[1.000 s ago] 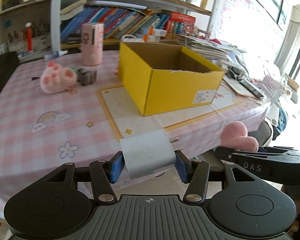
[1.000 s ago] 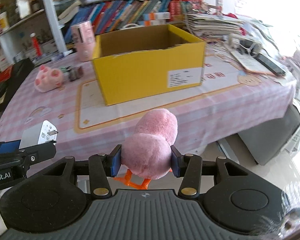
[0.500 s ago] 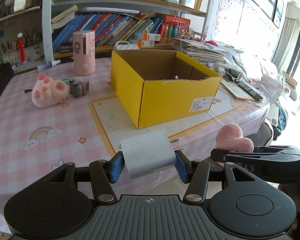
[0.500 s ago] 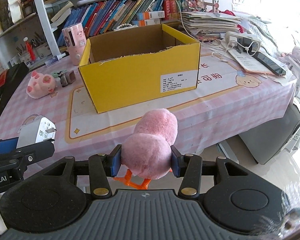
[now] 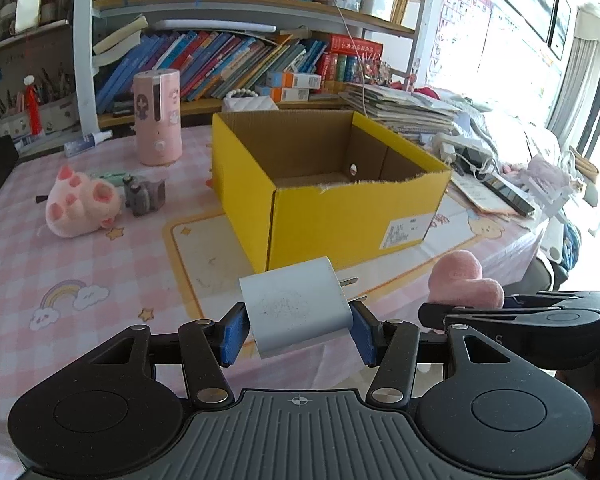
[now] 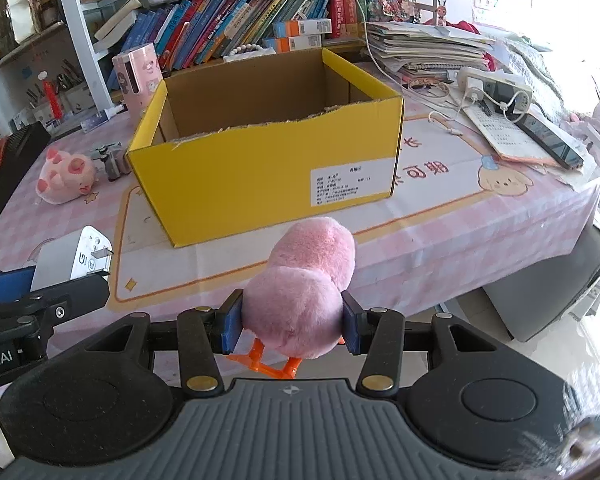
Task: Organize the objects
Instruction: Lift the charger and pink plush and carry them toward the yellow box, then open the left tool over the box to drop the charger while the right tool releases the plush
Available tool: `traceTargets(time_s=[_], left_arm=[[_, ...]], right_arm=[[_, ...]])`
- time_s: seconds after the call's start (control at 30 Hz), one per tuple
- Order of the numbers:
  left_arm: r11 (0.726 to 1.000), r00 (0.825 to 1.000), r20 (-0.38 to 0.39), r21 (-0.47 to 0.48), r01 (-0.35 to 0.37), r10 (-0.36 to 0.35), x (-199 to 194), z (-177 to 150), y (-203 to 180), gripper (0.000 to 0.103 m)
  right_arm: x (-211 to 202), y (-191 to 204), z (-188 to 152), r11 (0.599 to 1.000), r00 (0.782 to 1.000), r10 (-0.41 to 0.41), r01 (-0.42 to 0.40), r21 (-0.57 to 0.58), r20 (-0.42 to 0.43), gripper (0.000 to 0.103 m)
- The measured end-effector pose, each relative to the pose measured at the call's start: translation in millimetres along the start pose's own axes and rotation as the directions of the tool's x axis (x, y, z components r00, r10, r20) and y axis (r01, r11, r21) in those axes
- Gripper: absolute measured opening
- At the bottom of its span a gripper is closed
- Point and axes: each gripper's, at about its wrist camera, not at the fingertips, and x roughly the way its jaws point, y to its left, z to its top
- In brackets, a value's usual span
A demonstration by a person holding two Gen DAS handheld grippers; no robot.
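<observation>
Both hand-held grippers have drawn back from the yellow box (image 5: 332,196), which sits farther off and higher in each view than a second ago. Pressed between the blue pads of the left hand-held gripper (image 5: 298,330) is a white charger (image 5: 296,306), its prongs pointing toward the box. Clamped in the right hand-held gripper (image 6: 292,324) is a pink plush bird (image 6: 304,292), orange feet hanging below the pads. Each is held in front of the box, near the table (image 5: 60,280) edge. A pink paw toy (image 5: 80,208) and a small grey toy (image 5: 144,196) lie left of the box, a pink canister (image 5: 158,118) behind them.
</observation>
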Motion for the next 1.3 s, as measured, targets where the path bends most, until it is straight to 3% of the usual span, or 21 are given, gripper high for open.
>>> traceTargets(time_s=[0.23, 0.4, 0.63, 0.77, 1.03, 1.3], left_arm=[[1.000, 0.998, 0.066, 0.020, -0.003, 0.001, 8, 23, -11, 0.053], [0.999, 0.992, 0.126, 0.046, -0.014, 0.008, 19, 46, -21, 0.053], [0.997, 0.986, 0.164, 0.065, -0.038, 0.027, 45, 78, -35, 0.053], [0.995, 0.986, 0.161, 0.071, -0.063, 0.051, 63, 91, -41, 0.053], [0.992, 0.991, 0.084, 0.069, -0.110, 0.104, 110, 106, -46, 0.053], [0.991, 0.991, -0.031, 0.013, -0.132, 0.132, 154, 112, -37, 0.053]], right_arm=[[9, -11, 22, 1.000, 1.000, 0.008, -0.007, -0.015, 0.018, 0.045], [10, -24, 49, 1.000, 0.995, 0.009, -0.006, -0.029, 0.099, 0.045], [11, -41, 100, 0.997, 0.966, 0.029, -0.011, -0.074, 0.255, 0.045], [25, -47, 126, 0.993, 0.955, 0.057, -0.026, -0.112, 0.290, 0.045], [70, -52, 161, 0.982, 0.955, 0.136, -0.094, -0.165, 0.263, 0.045], [130, -37, 190, 0.945, 0.967, 0.227, -0.190, -0.265, 0.119, 0.045]])
